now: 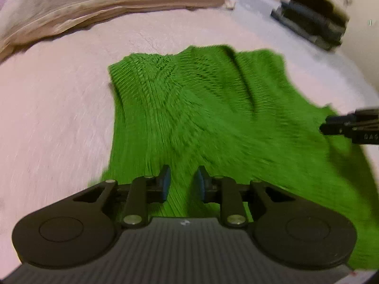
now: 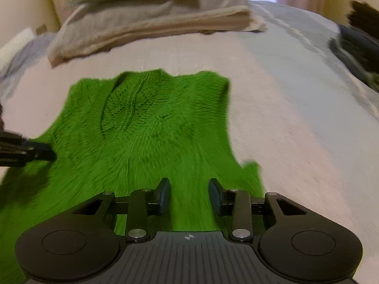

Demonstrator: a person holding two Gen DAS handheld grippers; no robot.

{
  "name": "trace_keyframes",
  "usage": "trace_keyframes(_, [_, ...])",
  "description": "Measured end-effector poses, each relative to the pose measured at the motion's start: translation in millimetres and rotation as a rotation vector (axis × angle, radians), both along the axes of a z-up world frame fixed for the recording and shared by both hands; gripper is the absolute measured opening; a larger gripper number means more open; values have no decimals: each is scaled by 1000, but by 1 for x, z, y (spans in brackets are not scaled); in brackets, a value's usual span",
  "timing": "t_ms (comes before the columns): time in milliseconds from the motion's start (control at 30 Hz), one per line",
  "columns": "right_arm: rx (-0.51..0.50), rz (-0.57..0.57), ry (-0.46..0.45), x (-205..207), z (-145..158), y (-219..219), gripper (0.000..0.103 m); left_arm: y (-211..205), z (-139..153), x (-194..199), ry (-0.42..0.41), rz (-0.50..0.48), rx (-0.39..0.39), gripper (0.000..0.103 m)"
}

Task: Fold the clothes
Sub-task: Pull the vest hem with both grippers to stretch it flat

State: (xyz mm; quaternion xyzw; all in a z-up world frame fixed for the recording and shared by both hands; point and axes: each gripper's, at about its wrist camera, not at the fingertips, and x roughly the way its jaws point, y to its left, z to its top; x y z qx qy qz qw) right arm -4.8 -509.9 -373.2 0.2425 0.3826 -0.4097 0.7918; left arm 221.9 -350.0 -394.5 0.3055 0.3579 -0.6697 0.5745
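Pale pink bedding [image 1: 59,118] covers the bed, and on it a bright green knitted sweater [image 1: 189,108] lies spread flat, its V-neck at the far end, away from both cameras. Beyond the sweater, a stack of folded beige linen [image 2: 154,26] rests near the head of the bed, and a dark pile [image 1: 310,21] sits at the far right edge by a cream wall. The left gripper [image 1: 182,182] hovers over the near hem with its jaws partly apart, holding nothing that can be seen. The right gripper [image 2: 189,194] is a little wider open, over the hem too, also empty. Both pictures are blurred.
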Motion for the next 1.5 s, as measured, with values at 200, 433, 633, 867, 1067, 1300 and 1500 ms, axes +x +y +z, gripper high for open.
trace_keyframes(200, [-77, -117, 74, 29, -26, -87, 34, -88, -4, 38, -10, 137, -58, 5])
trace_keyframes(433, [-104, -84, -31, 27, 15, -109, 35, -94, 32, 59, 29, 131, -157, 27])
trace_keyframes(633, [76, -184, -214, 3, -15, -140, 39, -105, -1, 85, 95, 185, -100, 51])
trace_keyframes(867, [-73, -172, -79, 10, -12, -143, 8, -110, -10, 68, -11, 100, -123, 13])
trace_keyframes(1067, [-37, -200, 66, 26, -14, -150, 26, -110, -13, 71, -39, 171, -90, 26])
trace_keyframes(1300, [-166, -147, -56, 33, 33, -109, 40, -74, 34, 71, -43, 267, -241, 27])
trace_keyframes(1500, [-24, -83, 90, 66, -21, -147, 38, -116, -6, 24, -173, -36, -103, 26])
